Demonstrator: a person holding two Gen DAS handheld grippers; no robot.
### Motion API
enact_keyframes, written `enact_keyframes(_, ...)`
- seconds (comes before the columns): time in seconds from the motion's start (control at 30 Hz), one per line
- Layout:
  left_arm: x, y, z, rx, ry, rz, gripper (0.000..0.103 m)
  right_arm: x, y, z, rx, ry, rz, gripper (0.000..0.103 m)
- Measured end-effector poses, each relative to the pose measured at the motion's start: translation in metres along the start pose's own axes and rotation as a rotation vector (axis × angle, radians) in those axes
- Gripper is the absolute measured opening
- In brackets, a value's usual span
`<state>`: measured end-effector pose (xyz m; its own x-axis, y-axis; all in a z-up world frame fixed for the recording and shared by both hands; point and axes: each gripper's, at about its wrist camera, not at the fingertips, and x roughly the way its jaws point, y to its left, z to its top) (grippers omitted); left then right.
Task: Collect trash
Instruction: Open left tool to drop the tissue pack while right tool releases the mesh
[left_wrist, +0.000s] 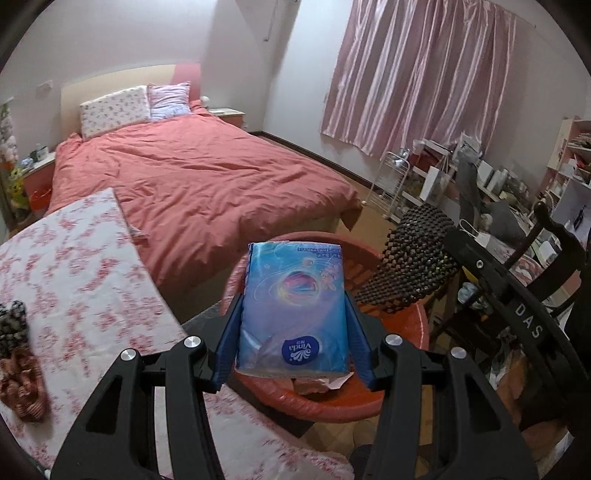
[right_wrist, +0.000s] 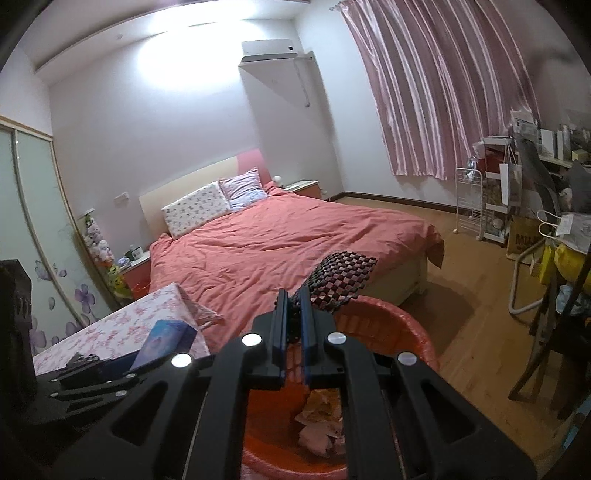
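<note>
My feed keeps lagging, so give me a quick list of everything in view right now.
tissue pack: one, blue, clamped in left gripper above the bin
beaded mat: one, dark brown checkered, pinched by right gripper over the bin
trash bin: one, red-lined, crumpled paper inside
table: one, floral pink cloth, left of the bin
bed: one, salmon cover, two pillows
curtain: one, pink, right wall
left gripper: black, blue fingers
right gripper: black, blue fingers, shut on mat
</note>
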<state>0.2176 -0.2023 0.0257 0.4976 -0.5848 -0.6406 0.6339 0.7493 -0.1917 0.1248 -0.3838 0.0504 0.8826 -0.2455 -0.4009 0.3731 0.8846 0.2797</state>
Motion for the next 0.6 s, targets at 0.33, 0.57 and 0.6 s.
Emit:
enact_keyframes(0.33, 0.026, -0.014, 0.000, 0.010, 0.048, -0.022, 0.052, 0.021, -0.024, -0.003, 0.041, 0.029, -0.010, 0.007)
enact_keyframes(0.57, 0.040, -0.017, -0.003, 0.019, 0.088, -0.017, 0.055, 0.038, -0.033, -0.008, 0.097, 0.071, 0.022, 0.014)
enact_keyframes(0.6, 0.042, -0.016, -0.004, 0.018, 0.093, -0.013, 0.058, 0.040, -0.035, -0.010, 0.111, 0.081, 0.030, 0.014)
